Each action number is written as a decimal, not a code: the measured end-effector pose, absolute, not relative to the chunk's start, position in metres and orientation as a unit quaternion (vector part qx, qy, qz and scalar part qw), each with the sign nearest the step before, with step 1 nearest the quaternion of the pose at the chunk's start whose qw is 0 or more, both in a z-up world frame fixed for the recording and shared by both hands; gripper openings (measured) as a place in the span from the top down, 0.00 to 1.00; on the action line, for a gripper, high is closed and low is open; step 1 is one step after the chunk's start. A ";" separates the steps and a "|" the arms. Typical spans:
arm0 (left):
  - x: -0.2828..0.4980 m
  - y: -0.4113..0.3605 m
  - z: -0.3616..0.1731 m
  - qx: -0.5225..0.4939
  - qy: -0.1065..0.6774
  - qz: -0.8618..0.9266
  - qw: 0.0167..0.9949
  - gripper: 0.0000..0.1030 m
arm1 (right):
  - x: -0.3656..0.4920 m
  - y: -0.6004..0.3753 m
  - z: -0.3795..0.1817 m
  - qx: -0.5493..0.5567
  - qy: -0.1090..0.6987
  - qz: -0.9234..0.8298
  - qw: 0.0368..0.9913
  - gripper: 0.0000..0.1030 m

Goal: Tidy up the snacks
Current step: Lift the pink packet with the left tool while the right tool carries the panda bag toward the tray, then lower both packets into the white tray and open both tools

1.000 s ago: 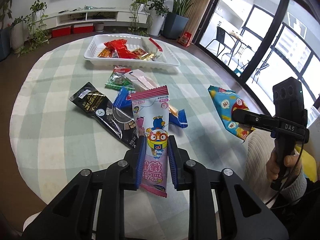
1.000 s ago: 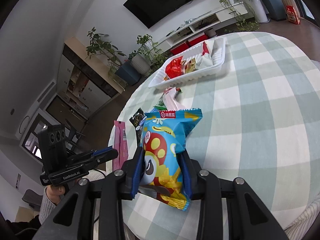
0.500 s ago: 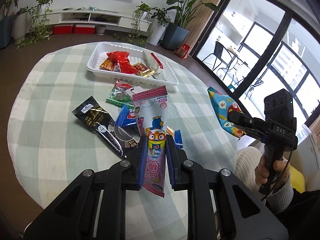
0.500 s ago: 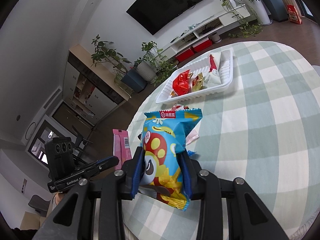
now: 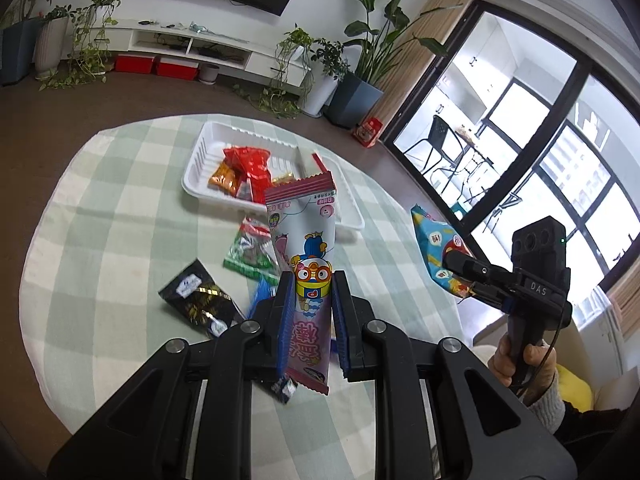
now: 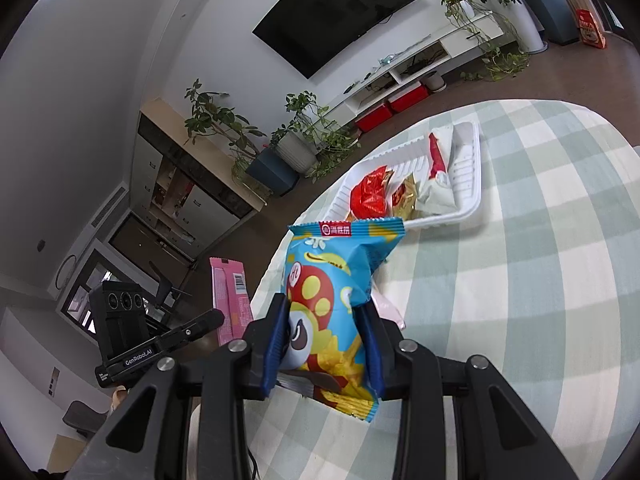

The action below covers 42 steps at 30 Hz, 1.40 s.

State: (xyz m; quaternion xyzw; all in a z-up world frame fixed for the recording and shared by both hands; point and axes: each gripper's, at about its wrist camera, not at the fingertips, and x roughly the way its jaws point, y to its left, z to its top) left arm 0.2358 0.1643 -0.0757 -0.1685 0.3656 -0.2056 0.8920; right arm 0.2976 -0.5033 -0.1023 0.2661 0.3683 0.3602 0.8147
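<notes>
Checked green-and-white cloth (image 5: 120, 216) covers the round table. Going left to right in the left wrist view, a black packet with gold print (image 5: 198, 300) lies at about nine o'clock from the gripper tips, flat on the cloth. Just right of it a green packet (image 5: 250, 254) lies at eleven o'clock. Beyond that, toward twelve o'clock, the white tray (image 5: 192, 184) holds a red packet (image 5: 250, 162), an orange one (image 5: 224, 176) and other small wrappers.

At the centre, the left gripper (image 5: 311, 292) is clamped tight on a tall pink packet with a cartoon penguin (image 5: 304, 236), held upright above the table, its crimped top edge overlapping the tray's near rim in the picture. A blue wrapper (image 5: 262, 292) shows just left of the left blue pad, mostly hidden.

At three o'clock, the right gripper (image 5: 460, 276) is held by a hand (image 5: 520, 364) in a knitted sleeve, off the table's edge, and grips a blue snack bag (image 5: 434, 248).

In the right wrist view, the same blue bag, with a red mushroom figure, stands between the narrow-set blue pads (image 6: 276, 344), which press its lower half. The pink packet's back, with a barcode, appears at nine o'clock, and the tray at one o'clock.
</notes>
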 end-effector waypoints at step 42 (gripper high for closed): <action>0.487 0.183 -0.125 -0.182 0.394 -0.157 0.887 0.84 | 0.511 -0.422 -0.121 0.214 0.415 0.329 0.821 0.63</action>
